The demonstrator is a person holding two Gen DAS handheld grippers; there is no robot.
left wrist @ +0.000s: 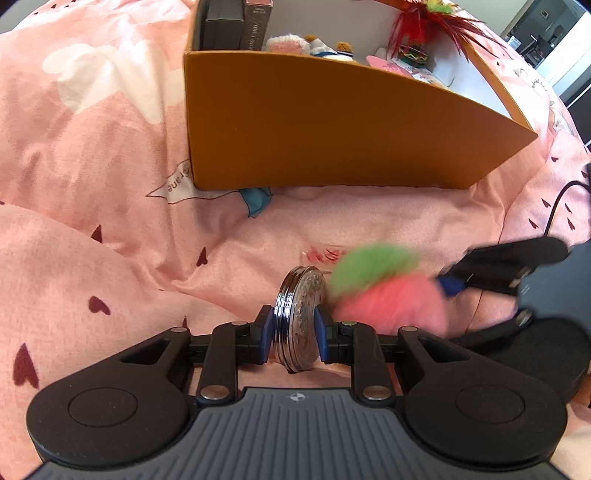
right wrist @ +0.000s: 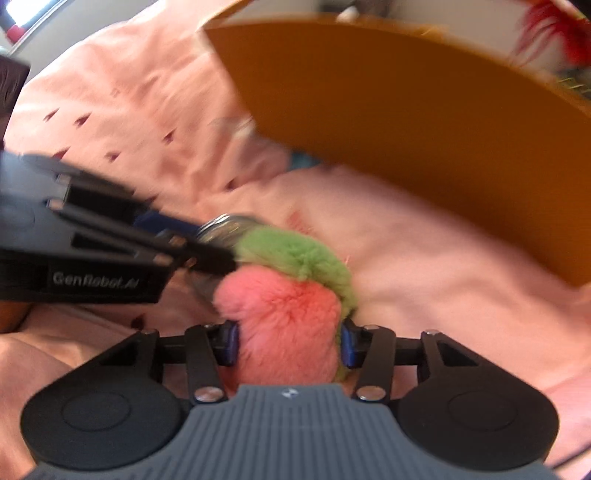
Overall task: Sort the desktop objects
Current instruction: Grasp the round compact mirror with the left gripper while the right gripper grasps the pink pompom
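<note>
A round silver metal case (left wrist: 300, 317) stands on its edge between the blue pads of my left gripper (left wrist: 294, 328), which is shut on it just above the pink bedding. Right beside it is a fluffy pink and green plush ball (left wrist: 384, 291), blurred. In the right wrist view the plush ball (right wrist: 288, 321) fills the gap of my right gripper (right wrist: 290, 345), and both pads press into its fur. The left gripper (right wrist: 207, 240) reaches in from the left there, with the silver case (right wrist: 225, 227) touching the ball's green top. One of the right gripper's fingers (left wrist: 495, 266) shows at the right edge.
An open orange box (left wrist: 332, 122) sits just behind both grippers, its near wall (right wrist: 424, 129) close. Inside are dark boxes (left wrist: 225, 22), knitted toys (left wrist: 295, 46) and red feathers (left wrist: 424, 22). Rumpled pink bedding (left wrist: 110, 184) lies all around; a black cable (left wrist: 557, 199) runs at the right.
</note>
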